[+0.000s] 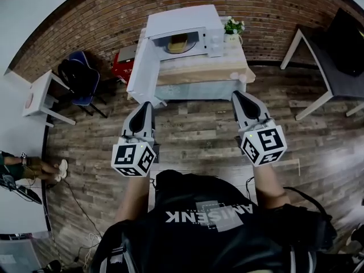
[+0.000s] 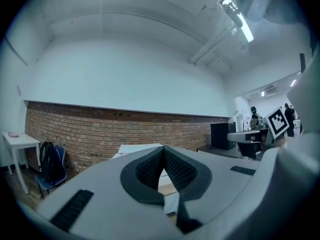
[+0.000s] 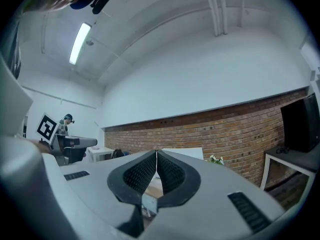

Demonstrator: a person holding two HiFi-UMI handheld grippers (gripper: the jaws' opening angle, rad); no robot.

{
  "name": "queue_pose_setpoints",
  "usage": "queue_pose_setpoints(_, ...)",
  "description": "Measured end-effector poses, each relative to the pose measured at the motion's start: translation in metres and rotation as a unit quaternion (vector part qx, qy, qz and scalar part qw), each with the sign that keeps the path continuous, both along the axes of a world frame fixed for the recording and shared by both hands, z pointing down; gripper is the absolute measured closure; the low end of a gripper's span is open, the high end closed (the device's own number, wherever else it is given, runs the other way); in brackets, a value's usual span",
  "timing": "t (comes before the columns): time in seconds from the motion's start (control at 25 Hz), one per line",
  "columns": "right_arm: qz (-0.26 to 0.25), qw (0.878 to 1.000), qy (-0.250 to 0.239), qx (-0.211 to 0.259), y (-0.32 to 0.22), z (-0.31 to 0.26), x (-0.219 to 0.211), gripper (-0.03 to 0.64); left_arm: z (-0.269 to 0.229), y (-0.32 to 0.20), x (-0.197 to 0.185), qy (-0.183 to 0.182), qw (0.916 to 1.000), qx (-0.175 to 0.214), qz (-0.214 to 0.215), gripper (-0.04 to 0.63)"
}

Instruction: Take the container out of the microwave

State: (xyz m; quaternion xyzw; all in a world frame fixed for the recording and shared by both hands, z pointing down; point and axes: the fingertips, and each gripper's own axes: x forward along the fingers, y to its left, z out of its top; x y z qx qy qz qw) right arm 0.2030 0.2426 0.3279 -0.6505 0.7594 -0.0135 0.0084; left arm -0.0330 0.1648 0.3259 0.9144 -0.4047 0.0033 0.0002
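The container (image 1: 177, 43) sits inside the microwave (image 1: 187, 30), whose door (image 1: 142, 67) stands open, on the counter (image 1: 199, 73). The left gripper (image 1: 145, 104) and the right gripper (image 1: 236, 94) are well short of the microwave, jaws closed and empty.

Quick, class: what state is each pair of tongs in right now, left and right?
Left tongs: closed, holding nothing.
Right tongs: closed, holding nothing.
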Motion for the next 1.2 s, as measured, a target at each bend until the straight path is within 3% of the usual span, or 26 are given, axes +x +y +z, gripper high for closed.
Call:
queue_pose_setpoints(0.4, 0.023, 0.999, 0.027, 0.019, -0.059, -0.006, 0.01, 0.575, 0.007, -0.072, 0.003, 0.02, 0.9997, 0.008, 0.015, 0.583)
queue_pose_setpoints(0.56, 0.033, 0.998, 0.044, 0.009, -0.108, -0.01, -0.002, 0.575, 0.001, -0.12, -0.004, -0.008, 0.9985, 0.047, 0.027, 0.584)
queue_pose_setpoints(0.68, 0.037, 0.998, 0.051, 0.0, -0.145, -0.011, -0.01, 0.575, -0.003, -0.155, -0.003, 0.003, 0.9974, 0.045, 0.056, 0.584)
queue_pose_setpoints(0.88, 0.042, 0.998, 0.054, -0.015, -0.201, -0.005, -0.019, 0.575, -0.004, -0.211, -0.01, -0.025, 0.9955, 0.077, 0.05, 0.583)
queue_pose_setpoints(1.2, 0.059, 0.996, 0.059, -0.027, -0.262, -0.002, -0.036, 0.575, 0.004, -0.284, -0.029, 0.005, 0.9976, 0.042, 0.056, 0.583)
